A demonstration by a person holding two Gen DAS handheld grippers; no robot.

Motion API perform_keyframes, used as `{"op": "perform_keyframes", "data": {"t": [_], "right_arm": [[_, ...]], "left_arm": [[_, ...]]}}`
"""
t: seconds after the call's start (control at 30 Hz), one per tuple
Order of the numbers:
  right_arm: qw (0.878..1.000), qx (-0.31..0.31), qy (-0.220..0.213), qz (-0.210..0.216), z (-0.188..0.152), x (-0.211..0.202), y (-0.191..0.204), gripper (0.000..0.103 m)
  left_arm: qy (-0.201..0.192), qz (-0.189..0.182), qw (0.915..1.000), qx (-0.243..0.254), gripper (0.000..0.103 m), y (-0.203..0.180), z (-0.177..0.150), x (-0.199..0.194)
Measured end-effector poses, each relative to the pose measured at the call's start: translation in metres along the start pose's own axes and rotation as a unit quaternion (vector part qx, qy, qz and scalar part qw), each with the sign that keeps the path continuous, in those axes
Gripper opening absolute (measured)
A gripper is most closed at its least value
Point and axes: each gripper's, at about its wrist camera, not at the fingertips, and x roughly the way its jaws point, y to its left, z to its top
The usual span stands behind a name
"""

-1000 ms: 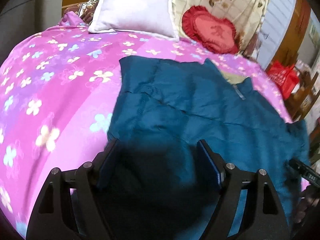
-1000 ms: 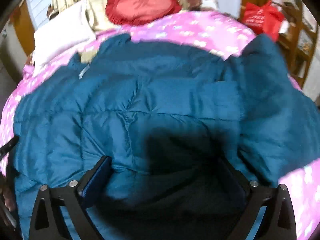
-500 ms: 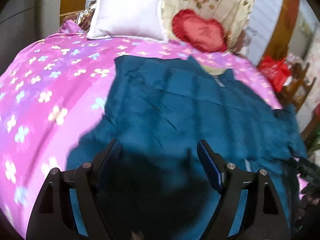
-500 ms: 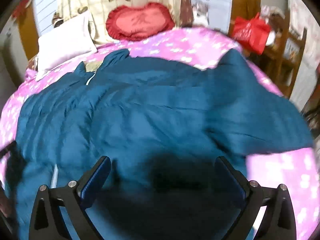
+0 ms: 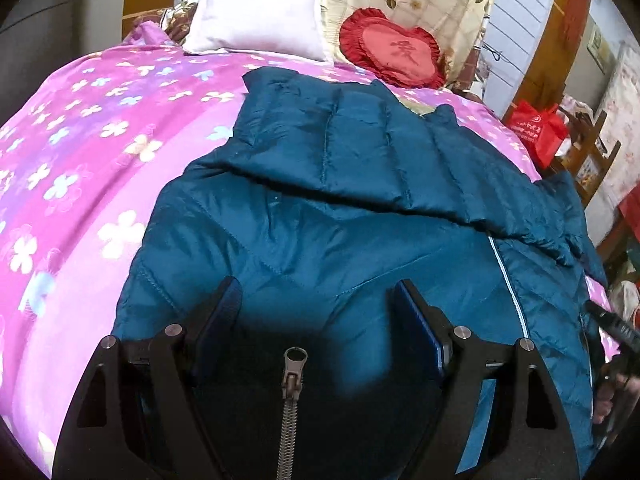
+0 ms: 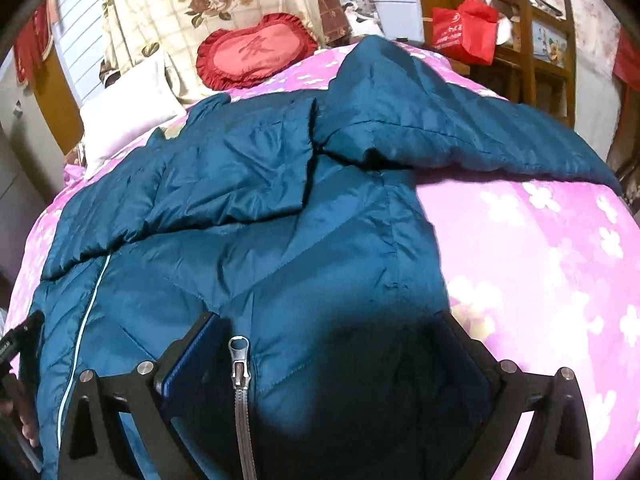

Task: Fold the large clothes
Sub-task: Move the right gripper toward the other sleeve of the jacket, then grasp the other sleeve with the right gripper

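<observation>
A teal quilted puffer jacket [image 5: 340,216] is lying spread on a pink flower-print bedspread [image 5: 92,152]. A white rectangular pillow [image 5: 260,20] is sitting behind it, with a red heart-shaped cushion [image 5: 394,50] lying to the right of that pillow.

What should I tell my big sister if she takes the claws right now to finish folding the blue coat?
Left claw: open, holding nothing, over the coat's hem.
Right claw: open, holding nothing, also over the hem.
The blue coat lies spread on the pink bedspread.
Done: one sleeve is folded across the chest.
Left: the other sleeve sticks out sideways; fold it in, then fold the body.
</observation>
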Motion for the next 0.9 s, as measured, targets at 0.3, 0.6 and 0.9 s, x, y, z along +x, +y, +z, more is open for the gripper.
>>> {"op": "perform_keyframes", "data": {"t": [0.3, 0.6, 0.9], "right_arm": [[0.974, 0.162, -0.063, -0.143, 0.096, -0.028, -0.209, 0.103], [0.930, 0.364, -0.011, -0.039, 0.131, 0.038, -0.363, 0.103], [0.968, 0.240, -0.012, -0.068, 0.151, 0.065, -0.331, 0.058]], "left_arm": [[-0.008, -0.009, 0.9998, -0.013, 0.079, 0.004, -0.002, -0.002], [-0.015, -0.014, 0.9995, -0.025, 0.079, 0.007, 0.000, -0.003], [-0.018, -0.011, 0.9994, -0.028, 0.079, 0.007, 0.001, -0.003]]}}
